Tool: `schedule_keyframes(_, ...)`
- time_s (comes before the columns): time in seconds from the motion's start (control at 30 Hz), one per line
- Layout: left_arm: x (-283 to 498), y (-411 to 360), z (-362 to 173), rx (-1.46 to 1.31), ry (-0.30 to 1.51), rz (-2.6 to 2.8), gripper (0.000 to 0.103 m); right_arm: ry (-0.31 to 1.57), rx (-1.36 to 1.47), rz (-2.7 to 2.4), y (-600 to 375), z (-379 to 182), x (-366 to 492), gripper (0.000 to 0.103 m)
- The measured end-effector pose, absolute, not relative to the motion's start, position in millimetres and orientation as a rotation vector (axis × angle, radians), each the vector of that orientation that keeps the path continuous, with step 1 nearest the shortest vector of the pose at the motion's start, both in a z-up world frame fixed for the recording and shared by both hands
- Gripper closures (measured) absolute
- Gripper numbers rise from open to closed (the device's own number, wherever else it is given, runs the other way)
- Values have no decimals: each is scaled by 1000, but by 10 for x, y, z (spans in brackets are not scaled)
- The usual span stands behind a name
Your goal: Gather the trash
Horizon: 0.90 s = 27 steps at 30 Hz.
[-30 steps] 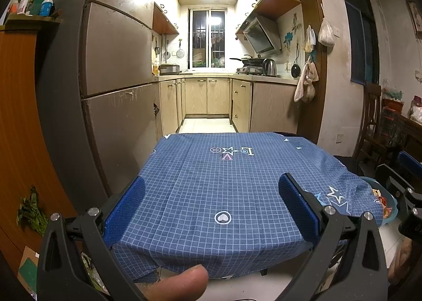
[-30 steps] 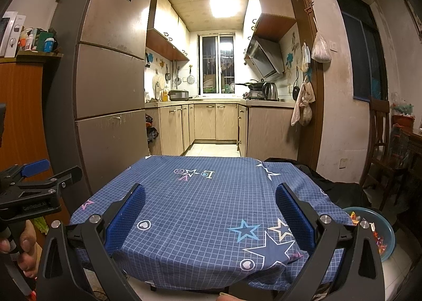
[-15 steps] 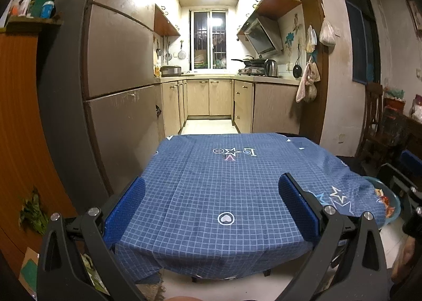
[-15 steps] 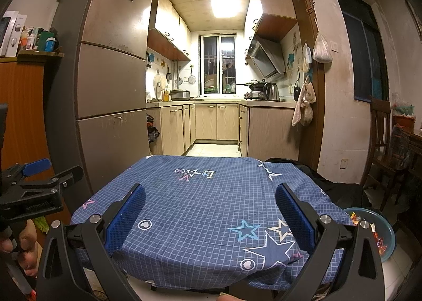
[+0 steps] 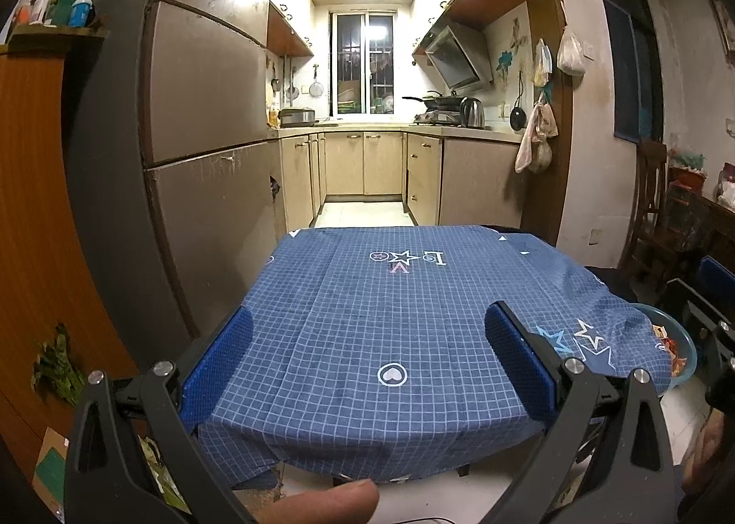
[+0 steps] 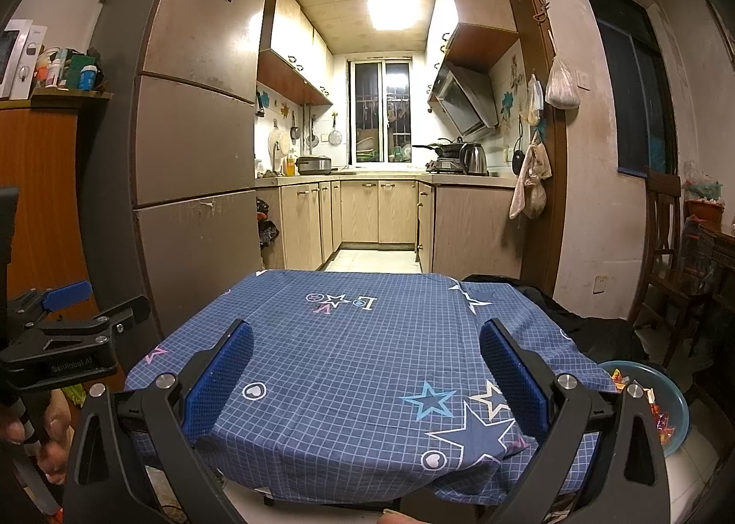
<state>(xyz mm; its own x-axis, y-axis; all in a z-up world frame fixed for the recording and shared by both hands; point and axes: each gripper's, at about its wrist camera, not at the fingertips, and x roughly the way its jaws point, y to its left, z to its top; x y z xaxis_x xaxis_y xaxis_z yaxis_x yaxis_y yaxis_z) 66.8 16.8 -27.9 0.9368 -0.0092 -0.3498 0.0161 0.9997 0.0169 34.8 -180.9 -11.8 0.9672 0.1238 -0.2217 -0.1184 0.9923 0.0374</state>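
Basically both grippers hover side by side in front of the counter (image 5: 367, 317), which is draped in a blue checked cloth (image 6: 358, 367) printed with stars and hearts. Left gripper (image 5: 367, 344): fingers spread wide, nothing between them. Right gripper (image 6: 365, 351): same, fingers wide apart and empty. Trash (image 6: 659, 420) is a heap of crinkled, shiny red, orange and white wrappers inside a teal bowl (image 6: 680, 404), sitting low beyond the right gripper's right finger, partly tucked under the cloth's edge. In the left wrist view the bowl (image 5: 686, 344) is well right of the right finger. Fridge (image 6: 193, 133) stands off to the left.
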Motion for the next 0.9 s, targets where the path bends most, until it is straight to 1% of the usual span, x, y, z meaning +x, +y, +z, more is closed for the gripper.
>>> schedule_keyframes(0.67,671,124,-277,16,365,-15,5,228,21,130,-1837,-110,311,5)
schedule_keyframes(0.8,622,70,-303,31,337,4,5,231,21,132,-1846,-112,304,5)
schedule_keyframes(0.9,647,24,-375,37,352,1,6,230,21,135,-1851,-105,271,5)
